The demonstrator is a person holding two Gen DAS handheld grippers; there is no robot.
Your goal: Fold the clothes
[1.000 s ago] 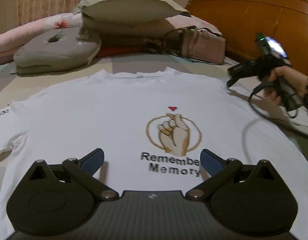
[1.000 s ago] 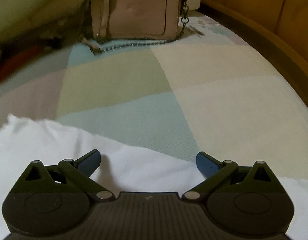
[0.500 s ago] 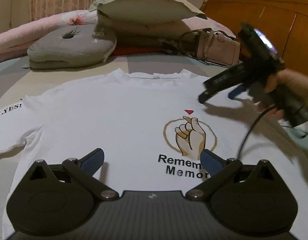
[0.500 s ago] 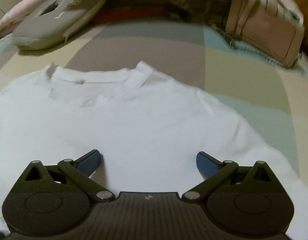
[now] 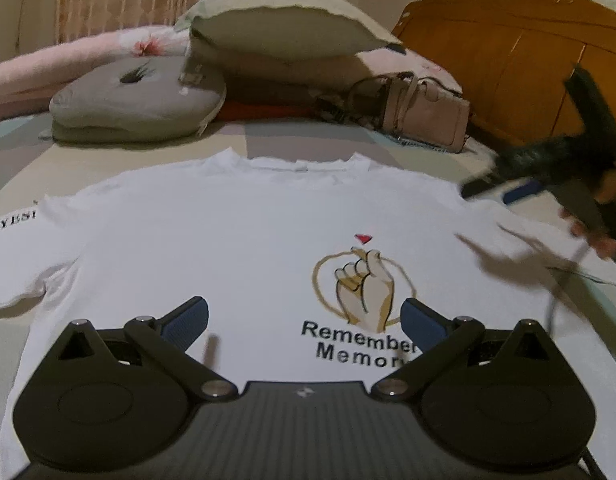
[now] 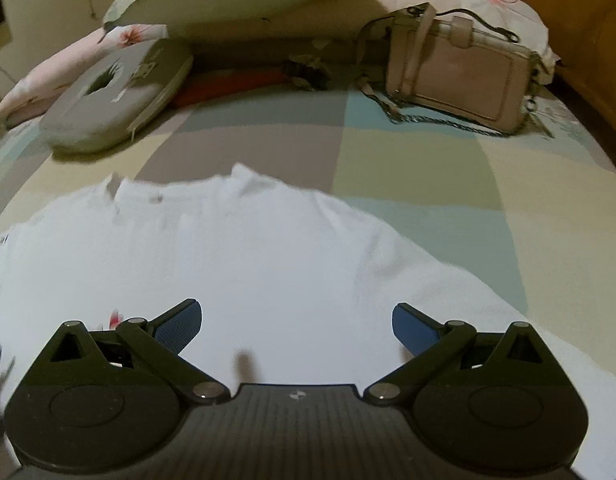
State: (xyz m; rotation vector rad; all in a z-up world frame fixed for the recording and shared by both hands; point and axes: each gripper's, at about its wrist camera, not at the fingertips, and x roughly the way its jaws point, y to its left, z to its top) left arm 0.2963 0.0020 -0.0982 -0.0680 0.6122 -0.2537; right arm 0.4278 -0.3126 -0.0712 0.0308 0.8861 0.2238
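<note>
Blue-padded fingers of the left gripper [image 5: 303,316] stand wide apart, empty, low over the chest print of a white T-shirt [image 5: 235,240] spread flat on the patchwork bedsheet [image 6: 528,184]. Ahead and to its right, the right gripper [image 6: 295,326], also wide and empty, has swung back from the shirt's middle toward the far right shoulder. Nothing is gripped yet; folding looks about to begin. Beyond the collar lie a grey cushion [image 5: 135,100] and pink handbag [image 6: 460,80].
</note>
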